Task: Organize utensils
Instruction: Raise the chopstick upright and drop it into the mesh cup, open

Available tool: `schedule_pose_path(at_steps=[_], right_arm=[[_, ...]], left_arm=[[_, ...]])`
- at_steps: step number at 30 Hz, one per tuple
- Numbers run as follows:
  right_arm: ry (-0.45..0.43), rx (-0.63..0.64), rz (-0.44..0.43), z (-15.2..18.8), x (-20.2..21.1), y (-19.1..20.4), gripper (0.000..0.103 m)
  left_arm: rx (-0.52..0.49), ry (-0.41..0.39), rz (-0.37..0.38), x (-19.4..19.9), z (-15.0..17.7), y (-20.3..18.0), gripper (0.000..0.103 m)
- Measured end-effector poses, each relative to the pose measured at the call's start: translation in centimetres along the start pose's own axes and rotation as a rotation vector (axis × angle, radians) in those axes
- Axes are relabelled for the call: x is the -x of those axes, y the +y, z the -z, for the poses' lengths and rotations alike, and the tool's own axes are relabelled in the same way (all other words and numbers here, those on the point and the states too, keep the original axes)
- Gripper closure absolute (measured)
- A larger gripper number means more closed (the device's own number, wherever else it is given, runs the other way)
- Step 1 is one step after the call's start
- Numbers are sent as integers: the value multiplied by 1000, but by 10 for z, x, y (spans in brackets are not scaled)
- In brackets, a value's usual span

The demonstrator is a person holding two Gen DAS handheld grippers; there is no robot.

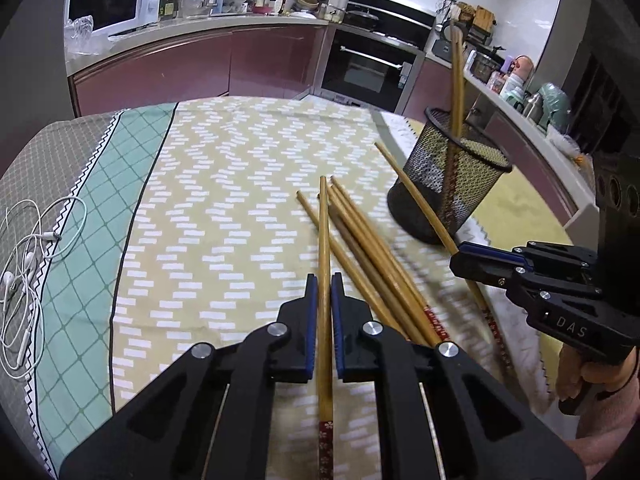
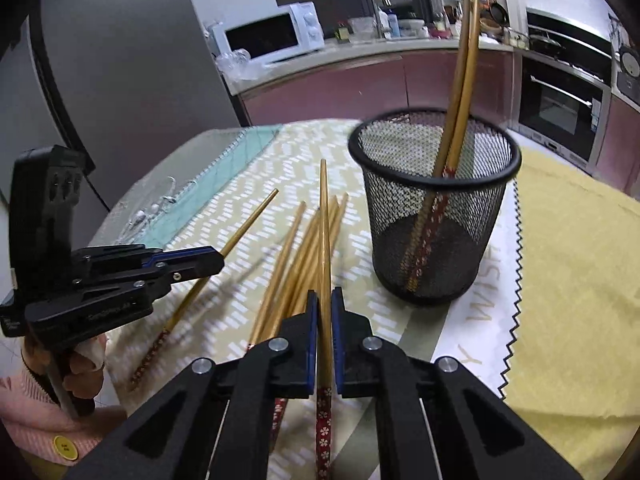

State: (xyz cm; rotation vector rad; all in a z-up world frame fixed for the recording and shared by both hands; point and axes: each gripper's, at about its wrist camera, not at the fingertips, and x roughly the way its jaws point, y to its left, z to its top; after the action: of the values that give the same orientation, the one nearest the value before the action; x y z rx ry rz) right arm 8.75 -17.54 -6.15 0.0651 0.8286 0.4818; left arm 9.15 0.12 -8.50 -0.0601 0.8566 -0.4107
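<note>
Gripping, left gripper point(image 1: 324, 280): clenched on one bamboo chopstick with red floral handle point(image 1: 324, 248).
Right gripper point(image 2: 324, 296): clenched on a second chopstick point(image 2: 325, 240).
Loose chopsticks point(image 1: 372, 256): lying on patterned tablecloth point(image 1: 224, 208), beside black mesh cup point(image 2: 434, 208).
Cup contents: two chopsticks, leaning.

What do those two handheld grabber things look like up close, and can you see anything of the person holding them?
Both the left gripper and right gripper are matte black plastic linkages with silver pivot bolts and blue finger pads. The right one bears white "DAS" lettering. The hands wear pink knitted sleeves; no cables show.
</note>
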Motion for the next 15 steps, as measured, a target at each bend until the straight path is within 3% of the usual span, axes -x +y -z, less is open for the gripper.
schedule_pose_path(at_steps=[15], right_arm=[[-134,-3,-78,-10,51,-4,97]], left_arm=[[-12,-111,127,48,-20,-16,96]])
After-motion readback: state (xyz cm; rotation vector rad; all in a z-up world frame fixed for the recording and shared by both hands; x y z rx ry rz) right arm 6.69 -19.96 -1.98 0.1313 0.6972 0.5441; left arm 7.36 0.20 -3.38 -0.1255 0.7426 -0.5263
